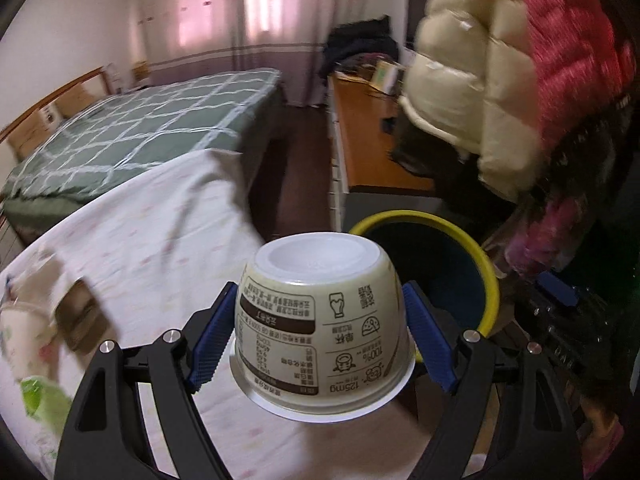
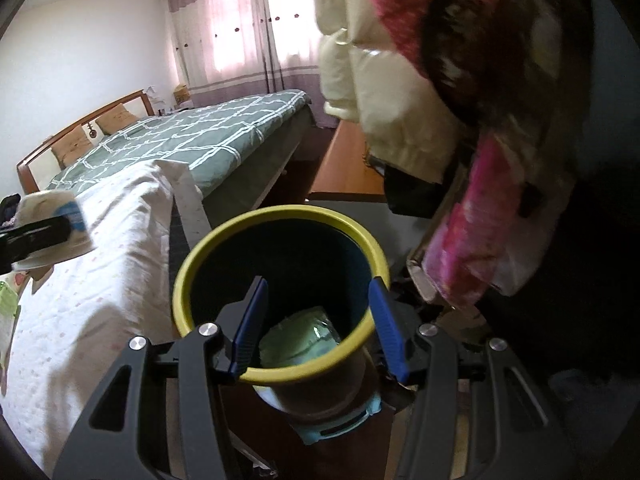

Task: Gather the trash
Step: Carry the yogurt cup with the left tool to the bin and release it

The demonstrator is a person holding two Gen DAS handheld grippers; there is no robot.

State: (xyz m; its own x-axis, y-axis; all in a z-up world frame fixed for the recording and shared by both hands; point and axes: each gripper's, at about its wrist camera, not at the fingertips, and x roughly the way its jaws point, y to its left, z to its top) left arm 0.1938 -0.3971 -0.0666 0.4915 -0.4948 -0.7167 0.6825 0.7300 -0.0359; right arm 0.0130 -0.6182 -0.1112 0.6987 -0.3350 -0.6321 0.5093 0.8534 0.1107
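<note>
My left gripper is shut on a cream cup with a brown printed label. The cup is held upside down, with both blue pads pressed against its sides, above the white cloth. Behind it to the right stands the dark bin with a yellow rim. In the right wrist view my right gripper hovers open over the bin's yellow rim, holding nothing. A crumpled pale green piece of trash lies inside the bin. The left gripper with the cup shows blurred at the left edge.
A white-clothed table carries more litter at its left: a green scrap and a pale wrapper. Beyond are a green checked bed and a wooden desk. A cream and pink padded jacket hangs close on the right.
</note>
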